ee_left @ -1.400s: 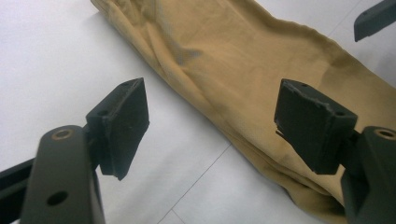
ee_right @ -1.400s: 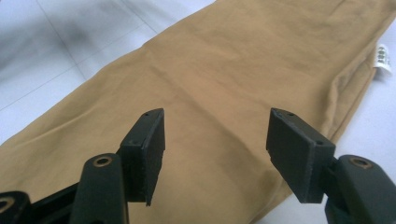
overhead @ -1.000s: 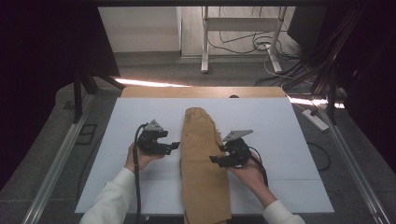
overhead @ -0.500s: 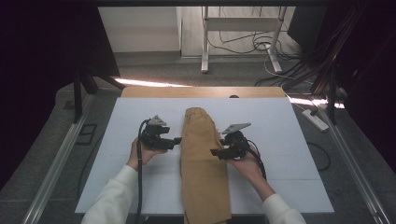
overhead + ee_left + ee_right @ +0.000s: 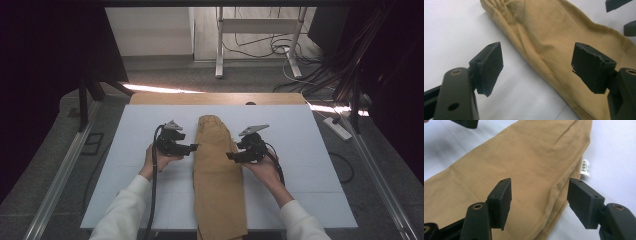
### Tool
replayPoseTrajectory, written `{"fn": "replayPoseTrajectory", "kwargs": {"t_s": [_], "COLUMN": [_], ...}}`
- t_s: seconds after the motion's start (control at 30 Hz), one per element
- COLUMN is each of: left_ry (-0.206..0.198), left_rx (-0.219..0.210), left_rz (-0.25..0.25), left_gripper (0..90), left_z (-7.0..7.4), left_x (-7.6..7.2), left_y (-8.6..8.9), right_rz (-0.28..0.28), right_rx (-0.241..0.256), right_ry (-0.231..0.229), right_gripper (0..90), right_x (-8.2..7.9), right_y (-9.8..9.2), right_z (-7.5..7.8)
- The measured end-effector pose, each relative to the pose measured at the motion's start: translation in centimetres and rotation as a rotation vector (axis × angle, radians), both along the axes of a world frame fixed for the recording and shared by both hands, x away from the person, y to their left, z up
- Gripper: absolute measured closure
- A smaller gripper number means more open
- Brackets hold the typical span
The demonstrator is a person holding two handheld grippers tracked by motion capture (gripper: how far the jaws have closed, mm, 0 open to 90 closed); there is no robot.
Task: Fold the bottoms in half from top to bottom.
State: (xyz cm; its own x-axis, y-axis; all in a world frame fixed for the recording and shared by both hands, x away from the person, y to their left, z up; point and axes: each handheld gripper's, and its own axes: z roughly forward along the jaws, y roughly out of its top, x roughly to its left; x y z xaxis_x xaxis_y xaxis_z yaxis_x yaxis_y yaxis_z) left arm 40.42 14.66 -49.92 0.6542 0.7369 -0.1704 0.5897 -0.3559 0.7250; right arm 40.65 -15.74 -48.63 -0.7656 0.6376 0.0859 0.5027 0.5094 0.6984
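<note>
A tan folded garment (image 5: 217, 175) lies lengthwise down the middle of the white table (image 5: 310, 145), its near end hanging over the front edge. My left gripper (image 5: 194, 146) is at the cloth's left edge, open, its jaws straddling that edge (image 5: 541, 67) with nothing pinched. My right gripper (image 5: 230, 156) is at the cloth's right edge, open too, jaws spread above the folded border (image 5: 539, 195). A small white care label (image 5: 585, 167) sticks out from the garment's edge in the right gripper view.
White table surface lies bare on both sides of the garment. Beyond the far edge are a wooden strip (image 5: 215, 98), a floor with cables (image 5: 280, 50) and a white stand (image 5: 260, 25). A power strip (image 5: 338, 128) lies off the right side.
Both grippers have slid away from me along the garment's sides, toward its far half, and closed in on its edges. Jaws stay open.
</note>
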Motion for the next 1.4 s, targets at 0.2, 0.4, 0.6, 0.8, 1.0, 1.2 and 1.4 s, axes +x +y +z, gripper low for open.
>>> {"fn": "replayPoseTrajectory", "kwargs": {"t_s": [0.2,0.4,0.6,0.8,1.0,1.2,1.4], "left_ry": [-0.002,0.002,-0.001,0.020,0.035,0.045,0.062], "left_rx": [-0.007,0.003,0.022,0.031,0.040,0.040,0.051], "left_rz": [0.009,0.012,0.006,0.007,0.026,0.039,0.048], "left_gripper": [24.9,24.9,24.9,24.9,25.0,26.2,26.1], "left_z": [0.1,-0.1,-0.2,-0.7,-1.4,-1.9,-2.4], "left_x": [0.7,1.3,2.3,3.4,4.4,5.2,5.7], "left_y": [0.1,-0.3,-1.0,-1.4,-1.3,-1.6,-2.0], "right_rz": [-0.008,-0.015,-0.027,-0.058,-0.086,-0.103,-0.112], "right_rx": [0.008,0.008,-0.013,-0.013,0.008,-0.008,-0.029], "right_ry": [-0.008,-0.001,0.000,0.011,0.022,0.025,0.036], "right_gripper": [36.9,36.9,36.9,36.9,36.5,35.7,35.4], "right_x": [0.6,1.3,2.4,4.4,6.1,7.2,7.8], "right_y": [-0.1,0.0,0.3,0.8,1.2,1.6,1.6], "right_z": [0.4,0.2,0.0,-0.5,-1.1,-1.6,-2.2]}}
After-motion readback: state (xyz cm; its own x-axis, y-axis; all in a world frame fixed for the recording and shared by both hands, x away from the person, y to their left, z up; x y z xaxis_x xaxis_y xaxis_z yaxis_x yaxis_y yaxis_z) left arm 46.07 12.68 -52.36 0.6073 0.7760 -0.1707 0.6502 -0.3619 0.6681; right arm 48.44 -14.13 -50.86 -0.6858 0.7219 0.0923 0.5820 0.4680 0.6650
